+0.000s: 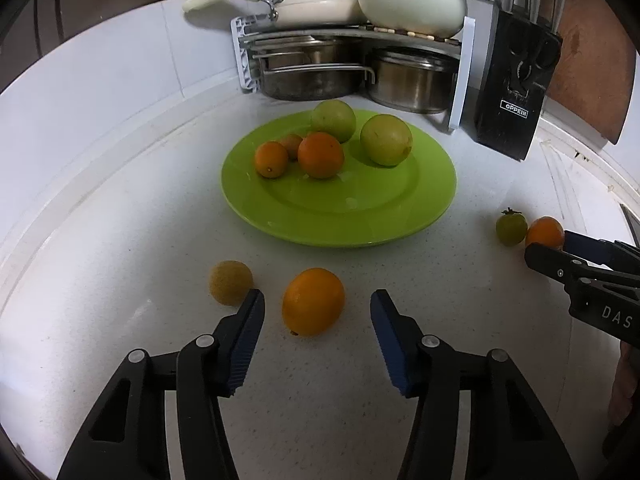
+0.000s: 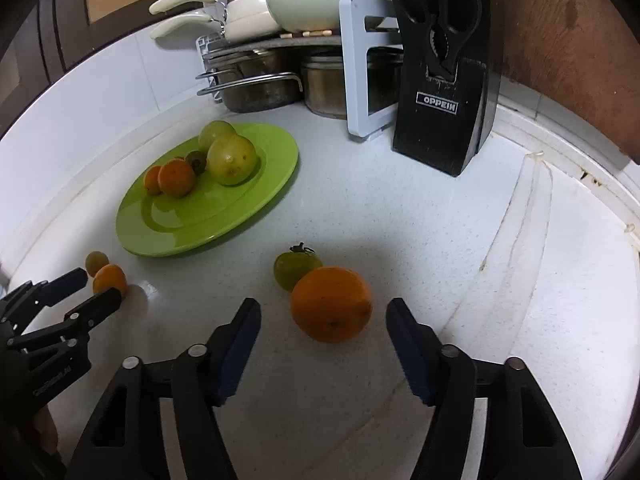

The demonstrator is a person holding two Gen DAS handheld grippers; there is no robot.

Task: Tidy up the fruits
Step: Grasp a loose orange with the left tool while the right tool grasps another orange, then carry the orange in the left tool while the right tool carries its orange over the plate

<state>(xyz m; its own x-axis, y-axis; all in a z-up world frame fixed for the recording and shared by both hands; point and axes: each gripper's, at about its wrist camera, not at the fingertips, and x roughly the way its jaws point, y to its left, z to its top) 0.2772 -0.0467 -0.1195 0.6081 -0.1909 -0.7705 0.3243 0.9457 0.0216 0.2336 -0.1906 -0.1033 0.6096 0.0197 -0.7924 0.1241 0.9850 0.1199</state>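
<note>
A green plate (image 1: 340, 216) on the white counter holds several fruits: oranges (image 1: 320, 155) and two green round fruits (image 1: 385, 140). My left gripper (image 1: 318, 300) is open, its fingers on either side of a loose orange (image 1: 313, 301); a yellowish small fruit (image 1: 231, 282) lies just left of it. My right gripper (image 2: 324, 308) is open around another orange (image 2: 331, 304), with a green tomato (image 2: 294, 270) touching it behind. The plate also shows in the right wrist view (image 2: 192, 232). The left gripper (image 2: 100, 288) shows there around its orange (image 2: 110, 278).
A rack (image 1: 352, 36) with steel pots and white cookware stands behind the plate. A black knife block (image 1: 516, 80) stands at the back right. A white wall runs along the left. A ridged drainboard (image 2: 560, 280) lies to the right.
</note>
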